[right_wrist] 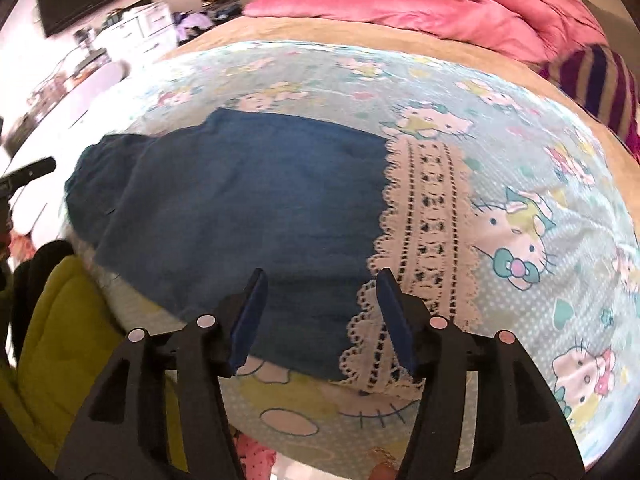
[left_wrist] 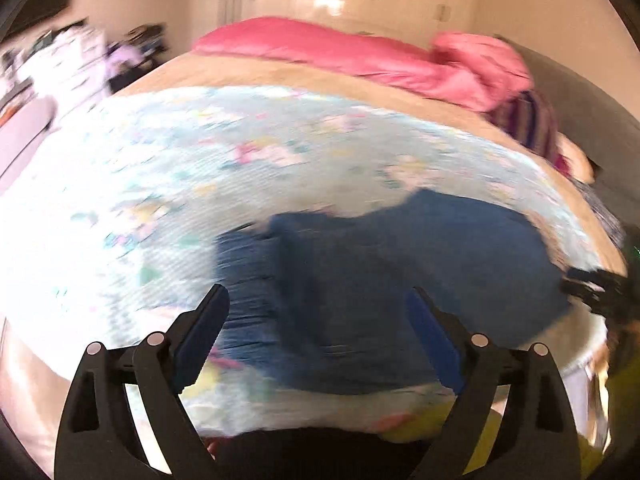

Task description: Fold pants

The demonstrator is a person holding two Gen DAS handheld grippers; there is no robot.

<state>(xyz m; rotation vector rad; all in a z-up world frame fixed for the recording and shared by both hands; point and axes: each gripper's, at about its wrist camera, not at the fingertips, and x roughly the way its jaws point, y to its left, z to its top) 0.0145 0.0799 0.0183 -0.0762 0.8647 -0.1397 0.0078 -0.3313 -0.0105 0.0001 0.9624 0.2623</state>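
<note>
Dark blue pants (right_wrist: 240, 200) with a cream lace hem (right_wrist: 424, 216) lie flat on a pale blue cartoon-cat sheet (right_wrist: 520, 160) on a bed. My right gripper (right_wrist: 320, 276) is open and empty, hovering over the pants' near edge beside the lace. In the blurred left wrist view the pants (left_wrist: 380, 272) lie ahead, and my left gripper (left_wrist: 318, 296) is open wide and empty above their near left part. The right gripper's tip (left_wrist: 592, 284) shows at that view's right edge.
A pink duvet (right_wrist: 400, 4) and a striped purple cushion (right_wrist: 592, 80) lie at the bed's far side. A tan blanket (left_wrist: 280, 72) lies under the sheet. A yellow-green garment (right_wrist: 60, 340) hangs at the near left edge. White drawers (right_wrist: 140, 28) stand far left.
</note>
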